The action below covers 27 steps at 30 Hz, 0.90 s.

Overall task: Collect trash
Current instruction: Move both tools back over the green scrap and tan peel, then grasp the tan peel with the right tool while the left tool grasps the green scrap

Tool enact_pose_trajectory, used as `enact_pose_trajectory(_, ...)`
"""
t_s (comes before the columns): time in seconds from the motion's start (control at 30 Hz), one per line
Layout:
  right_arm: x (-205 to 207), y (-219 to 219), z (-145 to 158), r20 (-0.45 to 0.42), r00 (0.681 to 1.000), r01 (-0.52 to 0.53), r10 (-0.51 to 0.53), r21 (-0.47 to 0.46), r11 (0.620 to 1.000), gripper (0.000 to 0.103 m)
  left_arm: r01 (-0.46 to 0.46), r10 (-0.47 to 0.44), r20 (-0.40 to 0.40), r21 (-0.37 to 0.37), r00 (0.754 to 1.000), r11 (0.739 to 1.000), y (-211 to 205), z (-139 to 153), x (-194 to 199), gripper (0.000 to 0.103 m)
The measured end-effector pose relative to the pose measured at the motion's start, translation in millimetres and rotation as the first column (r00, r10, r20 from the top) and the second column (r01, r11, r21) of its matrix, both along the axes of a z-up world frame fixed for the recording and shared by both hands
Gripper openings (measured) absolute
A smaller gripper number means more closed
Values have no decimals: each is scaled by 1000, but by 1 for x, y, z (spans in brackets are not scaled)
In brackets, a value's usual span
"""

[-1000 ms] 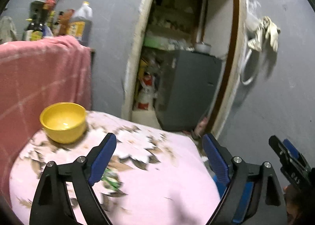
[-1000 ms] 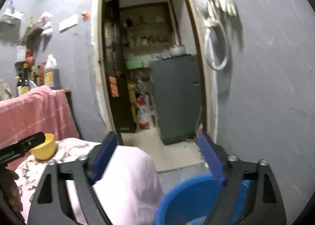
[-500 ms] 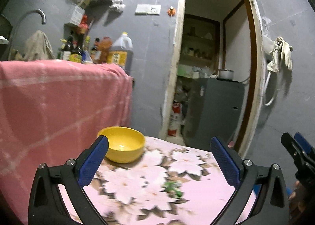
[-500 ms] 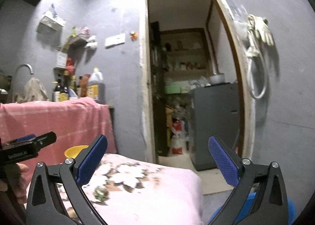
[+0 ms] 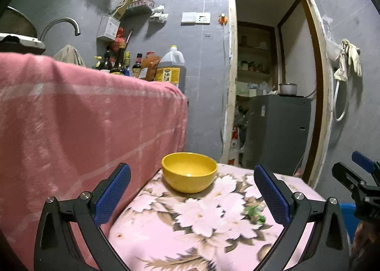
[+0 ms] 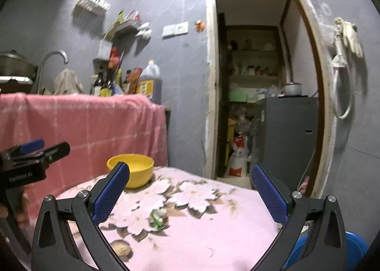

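Note:
A small crumpled green and white wrapper (image 5: 255, 213) (image 6: 157, 217) lies on a table under a pink flowered cloth (image 5: 190, 235) (image 6: 201, 228). A yellow bowl (image 5: 189, 172) (image 6: 133, 171) stands at the cloth's far left. My left gripper (image 5: 192, 197) hovers above the table, open and empty, facing the bowl, with the wrapper just inside its right finger. My right gripper (image 6: 190, 197) is open and empty too, with the wrapper low between its fingers and ahead of them. Each gripper shows at the edge of the other's view.
A blue basin (image 6: 353, 249) (image 5: 348, 214) stands on the floor right of the table. A pink cloth (image 5: 83, 123) drapes a counter with bottles and a tap on the left. Beyond the table is a doorway (image 5: 273, 81) with a grey cabinet (image 5: 275, 133).
Both views have swung left and levelled, from the doorway and basin toward the table. The bowl and wrapper now sit nearer the centre. Both grippers' jaws have spread a little wider.

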State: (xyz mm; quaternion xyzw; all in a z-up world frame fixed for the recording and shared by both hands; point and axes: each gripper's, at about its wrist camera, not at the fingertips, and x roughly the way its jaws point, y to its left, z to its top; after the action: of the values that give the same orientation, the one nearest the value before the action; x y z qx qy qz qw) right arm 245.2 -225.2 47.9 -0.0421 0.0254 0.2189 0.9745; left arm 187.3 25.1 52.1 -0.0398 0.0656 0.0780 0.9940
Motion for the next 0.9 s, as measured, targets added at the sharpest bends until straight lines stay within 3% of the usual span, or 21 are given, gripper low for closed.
enact_pose_trajectory(0.27,7,28,-19,-101,993,-72,59,-131,989,103,-49,49,-72,0,996,999,17,-16,2,102)
enact_pose_trajectory(0.4,16,42,-33,-197,977,-123,84,-197,973,103,-75,73,-147,-7,986,997,24,-23,12,102)
enact_pose_trajectory(0.7,25,68,-64,-431,888,-297,159,-274,914,103,-86,70,-297,-43,952,995,33,-40,37,102)
enact_pose_trajectory(0.9,27,78,-78,-508,843,-365,175,-301,881,85,-71,55,-359,-31,932,997,30,-46,48,102)
